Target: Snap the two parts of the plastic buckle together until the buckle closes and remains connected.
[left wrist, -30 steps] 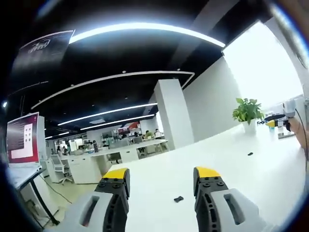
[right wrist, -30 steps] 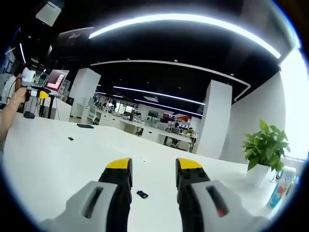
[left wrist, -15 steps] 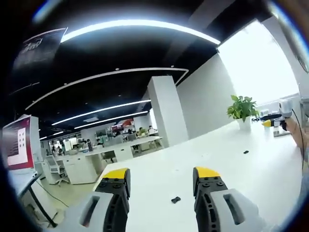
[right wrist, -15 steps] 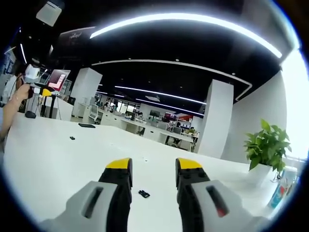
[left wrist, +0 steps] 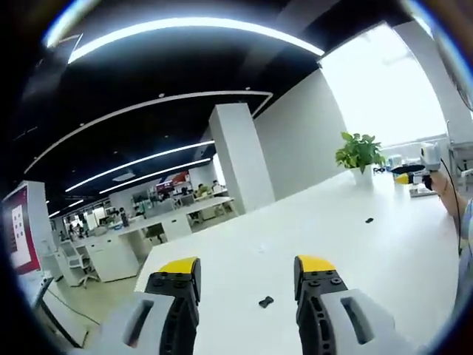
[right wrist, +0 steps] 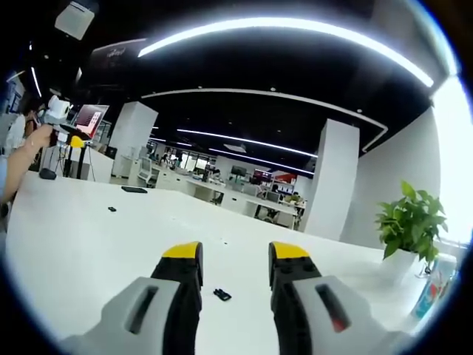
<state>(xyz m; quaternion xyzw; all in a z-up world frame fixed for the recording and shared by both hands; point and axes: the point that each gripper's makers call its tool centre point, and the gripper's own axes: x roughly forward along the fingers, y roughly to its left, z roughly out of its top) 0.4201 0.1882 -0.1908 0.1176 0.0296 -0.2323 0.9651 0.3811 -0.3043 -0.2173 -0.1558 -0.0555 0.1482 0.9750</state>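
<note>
White tabletop [left wrist: 244, 251] is seen in both views. In the left gripper view a small black buckle part [left wrist: 266, 302] lies on the tabletop between the spread yellow-tipped jaws of the left gripper [left wrist: 247, 268], ahead of them, nothing held. A second small black buckle part [left wrist: 369, 220] lies well apart, nearer a potted plant [left wrist: 358, 157]. In the right gripper view the right gripper [right wrist: 234, 253] is spread too, empty, with a black buckle part [right wrist: 222, 294] on the tabletop [right wrist: 89, 244] between its jaws; another small dark piece [right wrist: 111, 209] is seen far off to the left
</note>
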